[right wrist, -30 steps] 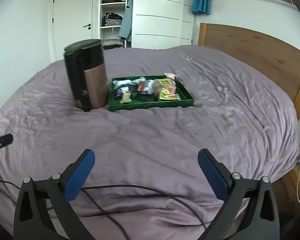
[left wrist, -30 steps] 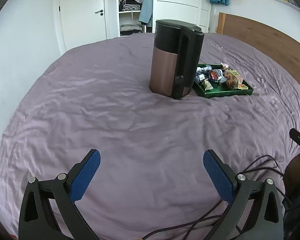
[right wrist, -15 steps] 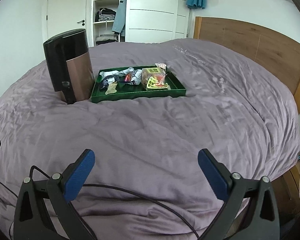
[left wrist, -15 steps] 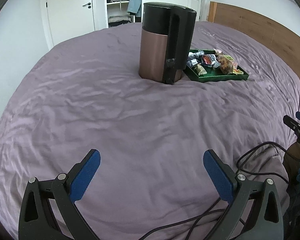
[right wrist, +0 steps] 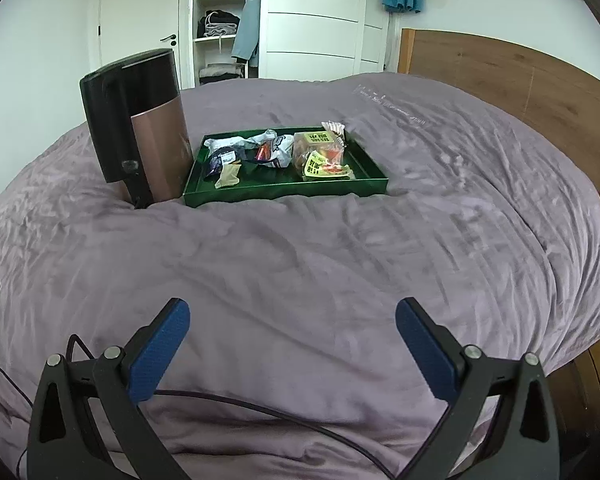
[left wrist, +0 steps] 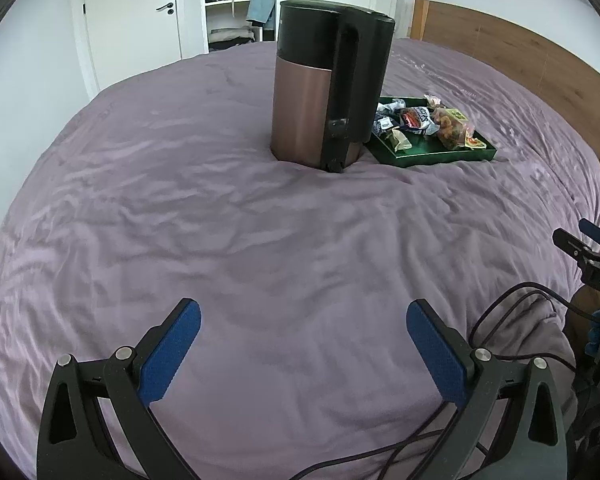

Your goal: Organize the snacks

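Observation:
A green tray (right wrist: 284, 194) (left wrist: 440, 156) lies on the purple bed and holds several wrapped snacks: a clear pack with yellow labels (right wrist: 320, 156) (left wrist: 454, 128), a dark crinkled wrapper (right wrist: 270, 152) (left wrist: 414, 118) and a small beige packet (right wrist: 229, 176). My left gripper (left wrist: 303, 338) hangs open over the near bedspread, well short of the tray. My right gripper (right wrist: 293, 338) is open too, over the bed's near edge with nothing between its fingers. The right gripper's tip (left wrist: 588, 240) shows at the left wrist view's right edge.
A tall black and copper kettle (left wrist: 328, 88) (right wrist: 138, 132) stands just left of the tray. Black cables (right wrist: 260, 404) (left wrist: 512, 304) trail over the near bedspread. A wooden headboard (right wrist: 512, 76) bounds the right side; wardrobe shelves (right wrist: 220, 28) and a door stand behind.
Both views have drawn closer to the kettle and tray and swung a little. Both grippers stay open, and nothing on the bed has moved.

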`<state>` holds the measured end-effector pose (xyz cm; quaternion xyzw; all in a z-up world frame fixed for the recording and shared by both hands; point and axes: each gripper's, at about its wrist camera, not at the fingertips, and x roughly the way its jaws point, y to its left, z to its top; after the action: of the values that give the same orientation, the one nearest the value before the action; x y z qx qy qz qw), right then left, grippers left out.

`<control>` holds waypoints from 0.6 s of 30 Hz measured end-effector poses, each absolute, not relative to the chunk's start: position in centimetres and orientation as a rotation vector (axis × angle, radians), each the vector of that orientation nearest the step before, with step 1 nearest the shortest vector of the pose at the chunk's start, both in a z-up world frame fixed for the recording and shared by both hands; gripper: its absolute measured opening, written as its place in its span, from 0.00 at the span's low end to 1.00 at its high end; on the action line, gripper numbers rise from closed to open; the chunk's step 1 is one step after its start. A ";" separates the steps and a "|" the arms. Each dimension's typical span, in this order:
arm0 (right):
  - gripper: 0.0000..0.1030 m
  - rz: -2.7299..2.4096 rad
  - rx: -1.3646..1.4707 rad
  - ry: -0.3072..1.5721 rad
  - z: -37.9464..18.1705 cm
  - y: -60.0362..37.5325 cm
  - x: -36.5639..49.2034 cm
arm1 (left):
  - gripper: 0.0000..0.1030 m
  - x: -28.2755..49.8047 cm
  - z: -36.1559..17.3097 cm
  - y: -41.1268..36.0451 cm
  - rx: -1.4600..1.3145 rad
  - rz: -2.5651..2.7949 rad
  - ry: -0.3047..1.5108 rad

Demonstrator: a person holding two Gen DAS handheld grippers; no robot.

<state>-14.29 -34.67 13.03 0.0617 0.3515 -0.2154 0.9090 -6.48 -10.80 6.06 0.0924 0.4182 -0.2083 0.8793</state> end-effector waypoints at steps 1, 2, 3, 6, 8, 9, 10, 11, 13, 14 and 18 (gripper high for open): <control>1.00 -0.445 0.131 0.728 12.9 -34.7 -14.2 | 0.98 -6.3 6.0 -11.0 0.203 -0.428 0.874; 1.00 -0.445 0.133 0.730 12.9 -34.8 -14.2 | 0.98 -6.2 6.0 -11.3 0.214 -0.429 0.872; 1.00 -0.446 0.133 0.732 12.8 -34.8 -14.2 | 0.98 -6.1 6.1 -11.4 0.217 -0.432 0.871; 1.00 -0.446 0.131 0.741 12.7 -34.9 -14.0 | 0.98 -5.6 6.1 -11.7 0.219 -0.429 0.870; 1.00 -0.448 0.131 0.747 12.6 -35.0 -13.9 | 0.98 -5.3 6.1 -11.8 0.216 -0.432 0.872; 1.00 -0.448 0.130 0.748 12.6 -35.0 -13.9 | 0.98 -5.2 6.1 -11.8 0.212 -0.435 0.875; 1.00 -0.447 0.129 0.750 12.5 -35.1 -13.9 | 0.98 -5.2 6.0 -11.8 0.209 -0.440 0.878; 1.00 -0.446 0.128 0.753 12.5 -35.1 -13.8 | 0.98 -5.0 5.9 -11.8 0.206 -0.444 0.880; 1.00 -0.443 0.125 0.757 12.4 -35.1 -13.6 | 0.98 -4.9 5.9 -12.0 0.208 -0.439 0.879; 1.00 -0.441 0.125 0.758 12.4 -35.1 -13.6 | 0.98 -4.8 5.8 -12.0 0.208 -0.437 0.881; 1.00 -0.443 0.122 0.760 12.4 -35.0 -13.6 | 0.98 -4.4 5.7 -12.4 0.203 -0.436 0.894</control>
<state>-13.55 -35.03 12.36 0.0591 0.3675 -0.2144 0.9030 -4.35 -12.35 5.70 0.0974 0.4281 -0.2088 0.8739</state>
